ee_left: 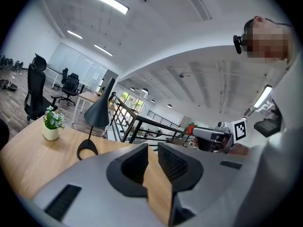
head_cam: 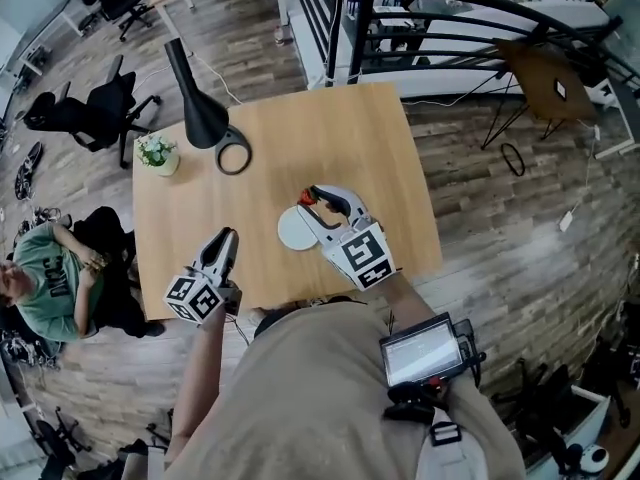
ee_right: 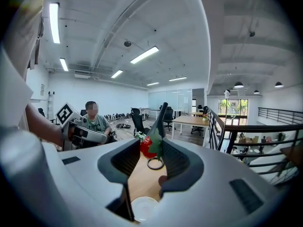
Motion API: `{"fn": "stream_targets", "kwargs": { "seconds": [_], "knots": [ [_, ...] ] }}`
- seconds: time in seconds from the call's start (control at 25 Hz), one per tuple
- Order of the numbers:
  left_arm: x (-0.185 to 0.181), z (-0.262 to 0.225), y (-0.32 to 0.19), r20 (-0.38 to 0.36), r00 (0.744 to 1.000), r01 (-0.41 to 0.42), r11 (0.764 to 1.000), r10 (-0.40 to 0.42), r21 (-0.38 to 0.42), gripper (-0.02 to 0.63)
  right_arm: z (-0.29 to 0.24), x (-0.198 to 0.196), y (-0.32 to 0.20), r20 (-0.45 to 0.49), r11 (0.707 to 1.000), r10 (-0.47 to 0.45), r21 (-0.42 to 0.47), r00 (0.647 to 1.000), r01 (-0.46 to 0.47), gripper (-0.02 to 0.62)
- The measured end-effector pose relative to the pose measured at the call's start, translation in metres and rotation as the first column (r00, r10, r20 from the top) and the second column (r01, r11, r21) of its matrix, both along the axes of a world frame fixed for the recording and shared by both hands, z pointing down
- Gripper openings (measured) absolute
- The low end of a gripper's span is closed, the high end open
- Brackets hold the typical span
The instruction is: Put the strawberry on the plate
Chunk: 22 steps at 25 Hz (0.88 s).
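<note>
A red strawberry point(ee_right: 147, 146) with green leaves hangs in the air, and my right gripper point(ee_right: 150, 148) is shut on it at the jaw tips. In the head view the strawberry point(head_cam: 308, 198) and the right gripper point(head_cam: 316, 197) sit just past the far edge of the small white plate point(head_cam: 293, 231). The plate point(ee_right: 144, 209) lies on the wooden table point(head_cam: 300, 138), below the jaws. My left gripper point(head_cam: 227, 238) hovers low over the table's near left part. Its jaws point(ee_left: 153, 150) stand a little apart with nothing between them. Its view also catches the strawberry point(ee_left: 191, 128).
A black desk lamp point(head_cam: 197, 98) with a ring base point(head_cam: 233, 154) and a small potted plant point(head_cam: 157, 154) stand at the table's far left. A seated person point(head_cam: 40, 273) is left of the table. A railing point(head_cam: 450, 28) runs beyond the far edge.
</note>
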State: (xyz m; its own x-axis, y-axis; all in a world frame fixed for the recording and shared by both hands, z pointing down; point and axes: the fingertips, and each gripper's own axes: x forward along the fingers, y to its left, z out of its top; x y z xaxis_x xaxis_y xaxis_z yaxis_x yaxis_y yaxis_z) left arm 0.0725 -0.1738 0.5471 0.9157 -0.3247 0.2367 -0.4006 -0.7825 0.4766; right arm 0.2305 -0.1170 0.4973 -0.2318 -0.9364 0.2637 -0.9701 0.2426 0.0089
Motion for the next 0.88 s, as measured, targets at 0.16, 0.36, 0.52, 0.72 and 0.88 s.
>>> {"fn": "stream_targets", "kwargs": {
  "seconds": [0.16, 0.36, 0.52, 0.72, 0.88],
  "knots": [
    [0.007, 0.000, 0.004, -0.010, 1.000, -0.017, 1.000, 0.017, -0.005, 0.048, -0.001, 0.007, 0.014, 0.003, 0.999, 0.033, -0.008, 0.999, -0.033, 0.147],
    [0.018, 0.000, 0.010, -0.022, 0.998, -0.051, 0.999, 0.050, -0.006, 0.048, -0.006, 0.020, 0.033, -0.002, 0.996, 0.090, 0.000, 0.996, -0.090, 0.147],
    [0.025, 0.003, 0.010, -0.022, 0.997, -0.073, 0.997, 0.073, -0.009, 0.048, -0.010, 0.032, 0.043, -0.011, 0.991, 0.134, 0.007, 0.991, -0.134, 0.147],
    [0.038, 0.006, 0.008, -0.005, 0.995, -0.096, 0.995, 0.096, 0.003, 0.048, -0.002, 0.052, 0.052, -0.014, 0.984, 0.177, -0.011, 0.984, -0.178, 0.147],
    [0.039, 0.014, 0.005, 0.020, 0.995, -0.099, 0.995, 0.099, 0.004, 0.048, 0.014, 0.057, 0.054, -0.006, 0.980, 0.194, -0.038, 0.981, -0.194, 0.147]
  ]
}}
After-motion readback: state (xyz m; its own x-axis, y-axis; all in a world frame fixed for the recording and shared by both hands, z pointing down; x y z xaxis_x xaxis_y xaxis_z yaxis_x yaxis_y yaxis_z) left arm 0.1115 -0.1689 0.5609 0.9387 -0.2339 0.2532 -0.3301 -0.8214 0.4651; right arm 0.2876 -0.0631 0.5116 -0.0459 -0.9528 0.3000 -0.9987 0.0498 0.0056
